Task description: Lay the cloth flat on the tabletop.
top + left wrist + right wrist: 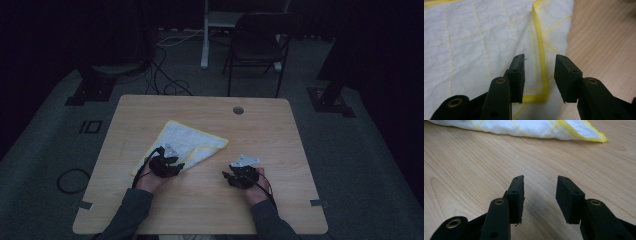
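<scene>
we hold the left tongs (539,75) parted over the yellow hem of the one white cloth (187,142), which is lying folded left of centre on the counter (280,135), likely to pinch that edge. the right tongs (540,197) wait apart over bare wood, gripping nothing. two tongs, one cloth.

Dim room; grey carpet (350,165); black folding chair (257,42) beyond wooden table (280,130); floor cables (167,82).

A white, yellow-edged cloth (186,145) lies on the wooden table (280,135); left gripper (170,162) over its near edge, right gripper (239,174) apart.
</scene>
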`<action>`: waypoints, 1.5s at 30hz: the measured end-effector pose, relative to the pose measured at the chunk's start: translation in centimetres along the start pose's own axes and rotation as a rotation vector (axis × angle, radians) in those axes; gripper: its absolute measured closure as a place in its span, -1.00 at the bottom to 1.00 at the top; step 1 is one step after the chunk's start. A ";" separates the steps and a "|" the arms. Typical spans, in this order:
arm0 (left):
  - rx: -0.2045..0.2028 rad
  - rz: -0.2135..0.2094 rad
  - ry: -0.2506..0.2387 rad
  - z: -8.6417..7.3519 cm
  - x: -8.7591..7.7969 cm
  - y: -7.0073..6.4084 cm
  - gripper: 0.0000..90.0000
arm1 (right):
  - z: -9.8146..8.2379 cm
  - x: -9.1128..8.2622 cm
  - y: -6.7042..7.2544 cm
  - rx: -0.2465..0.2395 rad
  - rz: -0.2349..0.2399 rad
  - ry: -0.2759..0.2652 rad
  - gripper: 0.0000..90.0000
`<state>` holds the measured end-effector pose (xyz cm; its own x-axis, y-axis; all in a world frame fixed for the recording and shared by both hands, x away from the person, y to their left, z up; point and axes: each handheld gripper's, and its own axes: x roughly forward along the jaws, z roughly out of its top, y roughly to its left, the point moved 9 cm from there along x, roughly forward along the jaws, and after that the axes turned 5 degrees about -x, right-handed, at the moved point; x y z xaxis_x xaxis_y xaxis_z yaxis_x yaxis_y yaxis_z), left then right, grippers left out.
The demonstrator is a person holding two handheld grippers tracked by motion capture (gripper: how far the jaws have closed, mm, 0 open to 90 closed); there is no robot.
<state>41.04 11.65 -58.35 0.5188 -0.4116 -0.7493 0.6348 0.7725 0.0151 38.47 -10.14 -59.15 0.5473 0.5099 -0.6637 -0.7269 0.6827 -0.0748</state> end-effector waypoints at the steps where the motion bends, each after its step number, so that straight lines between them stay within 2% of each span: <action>1: 0.002 0.002 0.006 0.0 0.2 0.0 0.36 | 0.0 0.0 0.0 0.001 0.000 -0.001 0.29; 3: 0.008 0.018 0.023 -0.1 0.4 0.2 0.49 | 0.0 -0.1 -0.1 0.000 -0.001 -0.004 0.29; 6: 0.001 0.015 0.026 -0.1 0.4 0.1 0.83 | 0.0 -0.1 -0.1 0.007 -0.001 -0.005 0.29; 8: 0.003 0.011 0.025 0.0 0.1 -0.1 0.96 | 0.0 -0.1 -0.2 0.010 -0.002 -0.004 0.29; 11: 0.010 -0.007 0.017 0.3 -0.4 -1.0 0.98 | 0.0 -0.1 -0.2 0.011 -0.003 -0.005 0.29; 13: 0.010 -0.038 0.004 0.4 -0.9 -1.9 0.99 | 0.0 -0.2 -0.2 0.011 -0.004 -0.006 0.29; 14: 0.004 -0.058 -0.003 0.5 -1.1 -2.5 0.99 | 0.0 -0.2 -0.3 0.010 -0.005 -0.007 0.30; 18: 0.022 -0.135 -0.004 0.3 -1.5 -5.1 0.99 | 0.0 -0.2 -0.3 0.008 -0.006 -0.008 0.29; 21: 0.051 -0.179 0.009 0.0 -1.4 -7.1 0.99 | 0.0 -0.2 -0.3 0.008 -0.007 -0.010 0.29; 23: 0.056 -0.228 0.013 -0.1 -1.3 -8.7 0.99 | 0.0 -0.2 -0.4 0.008 -0.007 -0.011 0.29; 25: 0.078 -0.255 0.020 -0.2 -1.2 -9.8 0.99 | 0.0 -0.3 -0.4 0.009 -0.009 -0.012 0.29; 26: 0.078 -0.255 0.020 -0.2 -1.2 -9.8 0.99 | 0.0 -0.3 -0.4 0.009 -0.009 -0.012 0.29; 27: 0.095 -0.282 0.025 -0.3 -1.1 -11.2 0.99 | 0.1 -0.3 -0.4 0.011 -0.010 -0.013 0.29; 29: 0.113 -0.298 0.032 -0.4 -0.9 -12.1 0.99 | 0.1 -0.4 -0.5 0.017 -0.014 -0.016 0.30; 31: 0.107 -0.323 0.031 -0.4 -0.7 -12.9 0.99 | 0.2 -0.4 -0.5 0.015 -0.015 -0.018 0.29; 39: 0.098 -0.358 0.017 0.3 0.5 -15.4 0.99 | 0.8 -0.6 0.0 0.000 -0.004 -0.034 0.29; 40: 0.098 -0.358 0.017 0.3 0.5 -15.4 0.99 | 0.8 -0.6 0.0 0.000 -0.004 -0.034 0.29; 43: 0.097 -0.377 0.007 0.7 1.0 -16.8 0.99 | 0.9 -0.3 0.9 -0.019 0.024 -0.030 0.29; 45: 0.110 -0.396 0.002 0.8 1.1 -17.7 0.94 | 0.7 0.1 1.4 -0.032 0.037 -0.018 0.29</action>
<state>30.88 -2.85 -58.90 0.2214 -0.6658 -0.7125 0.8429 0.4981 -0.2035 37.82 -8.80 -58.84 0.5267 0.5440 -0.6532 -0.7595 0.6463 -0.0742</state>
